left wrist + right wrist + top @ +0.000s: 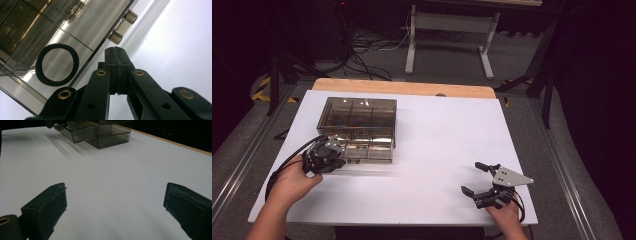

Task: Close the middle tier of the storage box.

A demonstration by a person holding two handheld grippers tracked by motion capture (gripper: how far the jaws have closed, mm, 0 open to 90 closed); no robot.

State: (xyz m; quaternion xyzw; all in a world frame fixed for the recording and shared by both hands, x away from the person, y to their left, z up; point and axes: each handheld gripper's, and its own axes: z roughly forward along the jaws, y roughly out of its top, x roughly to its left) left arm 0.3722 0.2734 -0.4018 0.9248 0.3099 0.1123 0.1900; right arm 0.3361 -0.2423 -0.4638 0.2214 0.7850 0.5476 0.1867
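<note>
A smoky transparent compartment box (359,125) lies on the left half of the white table (437,135). My left gripper (331,149) is at the box's near left corner, held by a hand. In the left gripper view its jaws (115,51) are shut, pad against pad, with nothing between them, right beside the box's edge. A black ring (57,64) lies in one compartment under the clear lid, and two latches (123,26) stick out from the box's side. My right gripper (473,178) rests near the front right of the table, open and empty (115,195). The box (100,132) is far off in its view.
The white sheet covers a wooden tabletop whose far edge (402,87) shows. Beyond it stand a white desk frame (452,40) and cables on the dark floor. Metal rails run along both sides of the table.
</note>
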